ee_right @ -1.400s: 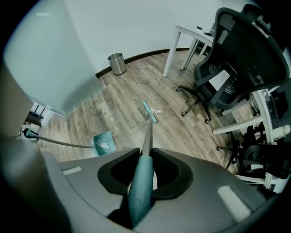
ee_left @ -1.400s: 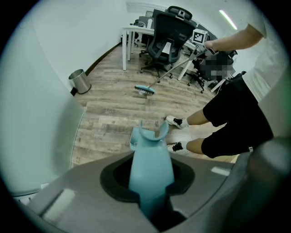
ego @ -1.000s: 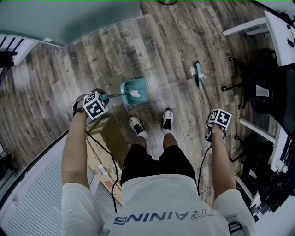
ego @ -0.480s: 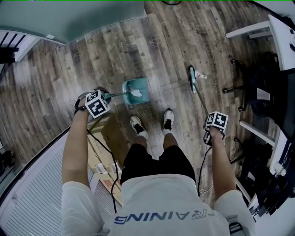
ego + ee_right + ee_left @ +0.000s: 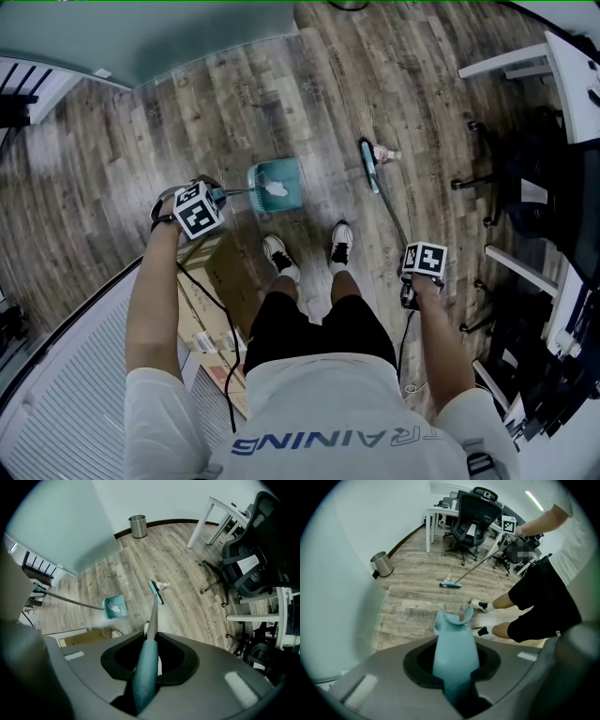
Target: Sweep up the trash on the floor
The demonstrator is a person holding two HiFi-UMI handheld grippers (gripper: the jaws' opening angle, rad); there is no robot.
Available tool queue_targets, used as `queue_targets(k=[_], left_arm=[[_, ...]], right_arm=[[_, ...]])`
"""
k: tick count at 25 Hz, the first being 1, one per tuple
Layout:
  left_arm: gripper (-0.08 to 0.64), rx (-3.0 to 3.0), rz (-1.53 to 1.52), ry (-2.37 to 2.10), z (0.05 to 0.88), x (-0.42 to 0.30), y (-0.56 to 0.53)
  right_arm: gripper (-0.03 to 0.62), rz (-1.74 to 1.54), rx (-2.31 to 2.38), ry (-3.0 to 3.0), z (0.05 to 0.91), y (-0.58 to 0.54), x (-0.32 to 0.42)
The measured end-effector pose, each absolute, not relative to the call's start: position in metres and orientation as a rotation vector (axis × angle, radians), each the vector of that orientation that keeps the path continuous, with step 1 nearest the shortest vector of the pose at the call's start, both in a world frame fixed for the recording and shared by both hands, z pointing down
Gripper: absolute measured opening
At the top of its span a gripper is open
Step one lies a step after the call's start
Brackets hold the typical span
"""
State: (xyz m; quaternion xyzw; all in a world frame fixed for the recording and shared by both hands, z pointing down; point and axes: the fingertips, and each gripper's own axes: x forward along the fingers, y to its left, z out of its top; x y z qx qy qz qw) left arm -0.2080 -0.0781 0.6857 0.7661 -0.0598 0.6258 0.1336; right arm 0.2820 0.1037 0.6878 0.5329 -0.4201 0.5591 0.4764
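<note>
My left gripper (image 5: 198, 210) is shut on the teal handle (image 5: 455, 656) of the dustpan (image 5: 277, 184), which rests on the wood floor just ahead of the person's shoes. White trash (image 5: 276, 188) lies inside the pan. To the right, my right gripper (image 5: 421, 262) is shut on the teal grip (image 5: 145, 674) of the broom. The broom's head (image 5: 370, 167) lies on the floor right of the dustpan, with a small white piece of trash (image 5: 385, 153) against its far side. That head (image 5: 156, 592) and trash (image 5: 163, 586) also show in the right gripper view, with the dustpan (image 5: 115, 606) left of them.
A cardboard box (image 5: 221, 281) lies by the person's left shoe (image 5: 277, 257). A black office chair (image 5: 528, 178) and white desk (image 5: 565, 58) stand at the right. A steel bin (image 5: 137, 526) stands against the far wall. A pale wall (image 5: 141, 37) runs along the upper left.
The right gripper has moved left, dragging the broom head and the trash left across the floor toward the dustpan. The left gripper and dustpan have stayed put.
</note>
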Motion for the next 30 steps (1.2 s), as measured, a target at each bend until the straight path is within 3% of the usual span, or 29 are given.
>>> queue_targets(k=[30], left_arm=[[0.091,2.229,1.815,-0.178,0.685,-0.207,-0.076]], right_arm=[[0.107,1.399,0.994,-1.256,0.672,0.137,0.140]])
